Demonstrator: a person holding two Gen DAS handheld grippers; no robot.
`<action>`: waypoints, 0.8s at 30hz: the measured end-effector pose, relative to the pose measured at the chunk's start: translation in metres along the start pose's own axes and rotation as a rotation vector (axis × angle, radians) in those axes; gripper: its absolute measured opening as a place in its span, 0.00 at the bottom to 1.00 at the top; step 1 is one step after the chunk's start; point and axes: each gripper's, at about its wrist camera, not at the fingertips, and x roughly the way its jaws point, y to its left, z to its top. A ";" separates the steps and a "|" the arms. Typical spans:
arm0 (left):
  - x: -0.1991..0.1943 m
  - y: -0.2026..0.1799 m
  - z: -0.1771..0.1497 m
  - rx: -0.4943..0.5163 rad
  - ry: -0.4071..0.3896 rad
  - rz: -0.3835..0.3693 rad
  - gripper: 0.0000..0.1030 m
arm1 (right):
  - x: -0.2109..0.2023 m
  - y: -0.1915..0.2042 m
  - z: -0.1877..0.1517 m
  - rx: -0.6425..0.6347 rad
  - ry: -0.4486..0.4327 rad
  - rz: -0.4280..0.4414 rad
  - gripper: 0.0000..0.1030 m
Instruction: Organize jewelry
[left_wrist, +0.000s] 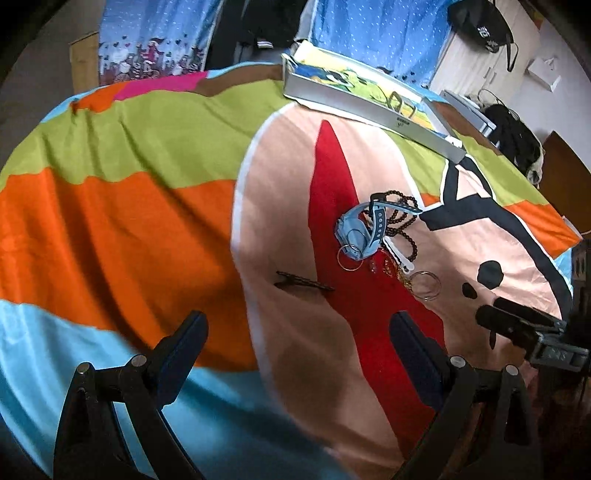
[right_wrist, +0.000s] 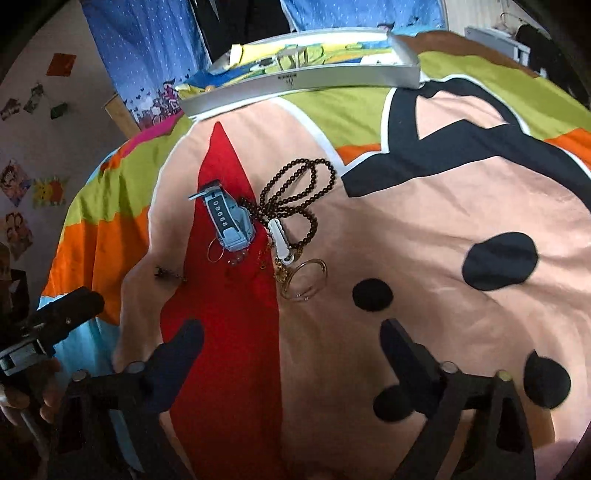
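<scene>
A small heap of jewelry lies on the colourful bedspread: a blue watch (left_wrist: 360, 230) (right_wrist: 231, 221), a dark bead necklace (left_wrist: 400, 214) (right_wrist: 295, 192), a white clip (left_wrist: 399, 254) (right_wrist: 280, 240), clear bangles (left_wrist: 426, 284) (right_wrist: 306, 280), a thin ring (left_wrist: 349, 258) (right_wrist: 216, 251) and a gold chain (right_wrist: 280, 273). A dark hair clip (left_wrist: 303, 282) (right_wrist: 168, 275) lies apart to the left. My left gripper (left_wrist: 299, 343) is open, short of the hair clip, holding nothing. My right gripper (right_wrist: 291, 347) is open too, below the bangles. Each gripper shows in the other's view: the right (left_wrist: 517, 325), the left (right_wrist: 62, 314).
A shallow silver tray (left_wrist: 369, 105) (right_wrist: 295, 79) with a cartoon-print lining lies at the far edge of the bed. Blue patterned curtains (left_wrist: 155, 40) hang behind. A hand (right_wrist: 22, 398) holds the left tool. A dark bag (left_wrist: 513, 136) sits at the far right.
</scene>
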 end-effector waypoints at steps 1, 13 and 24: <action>0.003 0.000 0.001 0.002 0.005 -0.008 0.92 | 0.004 -0.001 0.003 0.004 0.010 0.001 0.82; 0.053 0.012 0.027 -0.148 0.096 -0.167 0.55 | 0.038 -0.017 0.017 0.071 0.064 0.016 0.36; 0.083 0.041 0.037 -0.367 0.166 -0.173 0.54 | 0.065 -0.023 0.019 0.105 0.114 -0.030 0.15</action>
